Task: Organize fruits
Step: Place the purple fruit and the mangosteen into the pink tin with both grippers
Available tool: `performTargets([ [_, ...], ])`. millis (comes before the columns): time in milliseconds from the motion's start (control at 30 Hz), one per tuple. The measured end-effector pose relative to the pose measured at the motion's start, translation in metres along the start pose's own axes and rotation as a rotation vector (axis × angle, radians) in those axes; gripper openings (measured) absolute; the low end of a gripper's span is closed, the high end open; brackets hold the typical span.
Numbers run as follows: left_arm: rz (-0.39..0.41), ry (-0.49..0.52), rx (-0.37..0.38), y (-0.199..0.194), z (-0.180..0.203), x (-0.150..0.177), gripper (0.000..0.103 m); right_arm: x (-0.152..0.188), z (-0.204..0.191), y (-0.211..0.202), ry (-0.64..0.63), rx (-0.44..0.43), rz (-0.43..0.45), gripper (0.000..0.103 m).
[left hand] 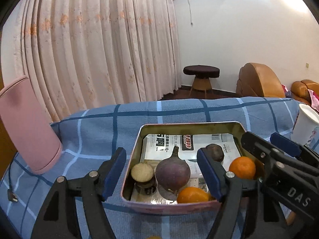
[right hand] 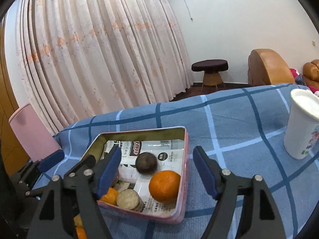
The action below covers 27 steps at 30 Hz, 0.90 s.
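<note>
Pink-rimmed tin tray (left hand: 137, 139) sits on the blue checked cloth (left hand: 95, 131) just ahead of both grippers. Left gripper (left hand: 161, 171) stands wide, empty, straddling the tray's near left wall; a purple radish (left hand: 172, 171) lies between its fingers. Right gripper (right hand: 157, 171) gapes empty over an orange (right hand: 164, 186) and a dark round fruit (right hand: 146, 163).

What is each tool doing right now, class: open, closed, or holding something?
Left tool: open, holding nothing; it straddles the tin's left wall.
Right tool: open, holding nothing; it straddles the tin's right wall.
</note>
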<state>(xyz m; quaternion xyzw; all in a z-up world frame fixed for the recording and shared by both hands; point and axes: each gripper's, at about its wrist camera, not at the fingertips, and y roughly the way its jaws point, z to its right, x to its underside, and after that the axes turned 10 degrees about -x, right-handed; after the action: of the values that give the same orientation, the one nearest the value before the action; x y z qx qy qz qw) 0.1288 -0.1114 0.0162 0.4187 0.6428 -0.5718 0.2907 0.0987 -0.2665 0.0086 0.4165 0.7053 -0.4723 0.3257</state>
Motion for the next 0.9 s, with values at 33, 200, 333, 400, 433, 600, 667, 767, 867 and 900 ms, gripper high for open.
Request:
performTargets([
  [33, 0.001, -0.002, 0.002, -0.002, -0.001, 0.003, 0.074, 0.001, 0.0, 0.0, 0.001, 0.002, -0.001, 0.078],
  [200, -0.001, -0.015, -0.02, -0.006, -0.008, 0.011, 0.074, 0.005, -0.002, -0.003, -0.004, 0.017, -0.002, 0.078],
  [333, -0.001, -0.033, -0.023, -0.011, -0.016, 0.019, 0.074, 0.012, -0.004, -0.011, -0.006, 0.018, -0.009, 0.078],
  [400, -0.001, -0.037, -0.029, -0.014, -0.019, 0.022, 0.074, 0.016, -0.007, -0.015, -0.014, 0.018, -0.017, 0.078],
  [433, -0.004, -0.034, -0.032, -0.015, -0.02, 0.024, 0.074, 0.018, -0.008, -0.016, -0.018, 0.018, -0.019, 0.078],
  [600, -0.002, -0.027, -0.045, -0.023, -0.024, 0.034, 0.074, 0.029, -0.017, -0.024, -0.041, 0.017, -0.033, 0.078],
  [667, -0.003, -0.03, -0.047, -0.026, -0.027, 0.037, 0.074, 0.034, -0.021, -0.028, -0.054, 0.014, -0.037, 0.078],
  [767, -0.013, -0.035, -0.053, -0.029, -0.03, 0.043, 0.074, 0.039, -0.029, -0.031, -0.077, 0.01, -0.044, 0.078],
  [867, -0.013, -0.04, -0.058, -0.032, -0.034, 0.047, 0.074, 0.044, -0.035, -0.033, -0.098, 0.006, -0.053, 0.078],
  [900, -0.012, -0.041, -0.06, -0.033, -0.035, 0.048, 0.075, 0.045, -0.037, -0.034, -0.102, 0.003, -0.056, 0.078],
])
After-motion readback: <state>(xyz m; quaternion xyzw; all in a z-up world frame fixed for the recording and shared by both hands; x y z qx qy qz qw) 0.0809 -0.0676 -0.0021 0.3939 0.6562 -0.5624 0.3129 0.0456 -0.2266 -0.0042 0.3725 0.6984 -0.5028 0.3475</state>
